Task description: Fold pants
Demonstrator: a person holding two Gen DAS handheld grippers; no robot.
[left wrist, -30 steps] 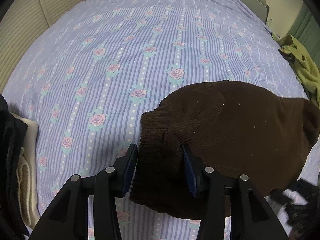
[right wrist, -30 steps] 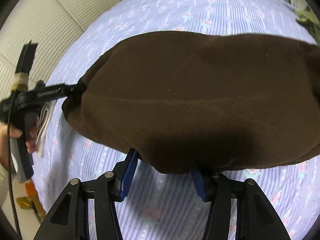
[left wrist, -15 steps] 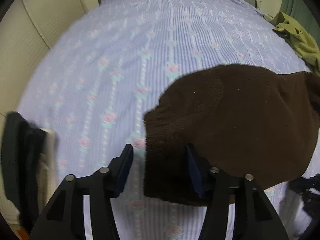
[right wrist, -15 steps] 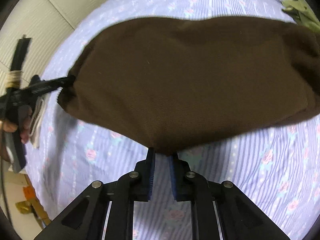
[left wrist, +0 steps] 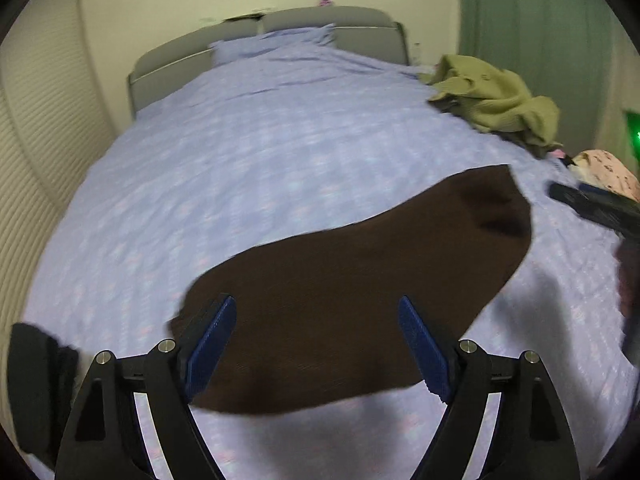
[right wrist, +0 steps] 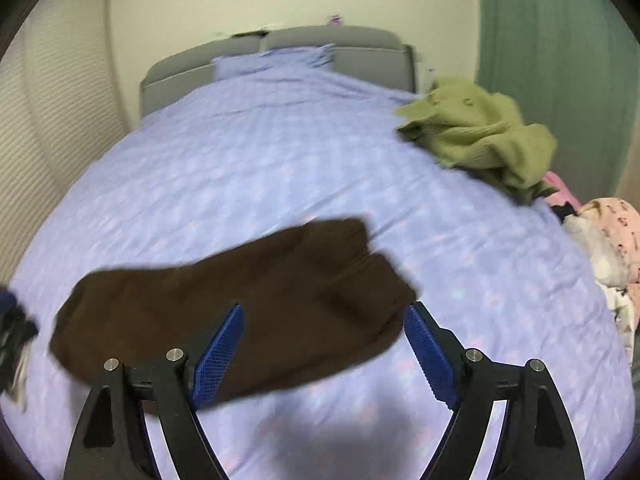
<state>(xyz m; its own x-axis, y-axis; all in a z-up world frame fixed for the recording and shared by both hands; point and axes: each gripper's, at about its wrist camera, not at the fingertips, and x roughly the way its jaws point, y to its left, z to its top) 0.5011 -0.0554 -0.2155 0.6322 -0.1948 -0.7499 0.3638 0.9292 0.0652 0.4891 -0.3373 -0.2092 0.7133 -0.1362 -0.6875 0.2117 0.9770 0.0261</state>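
The brown pants point(left wrist: 360, 292) lie folded in a long bundle on the lilac flowered bedspread point(left wrist: 240, 152). My left gripper point(left wrist: 316, 308) hovers above their near end. Its jaws are opening wide and the blue pads touch nothing. In the right wrist view the pants point(right wrist: 240, 300) stretch from the left edge to the middle. My right gripper point(right wrist: 324, 314) hangs over their right end, jaws also opening, with no cloth pressed between them. The right gripper's black body point(left wrist: 592, 204) shows at the right edge of the left wrist view.
A crumpled green garment point(right wrist: 480, 132) lies at the bed's far right, with pink patterned clothes point(right wrist: 612, 236) nearer along that edge. A dark stack of clothes point(left wrist: 36, 380) sits at the near left. The grey headboard point(left wrist: 320, 24) and a wall close the far end.
Both grippers let go of the pants, opened wide, rose and tilted up so the headboard shows. The pants dropped flat onto the bedspread.
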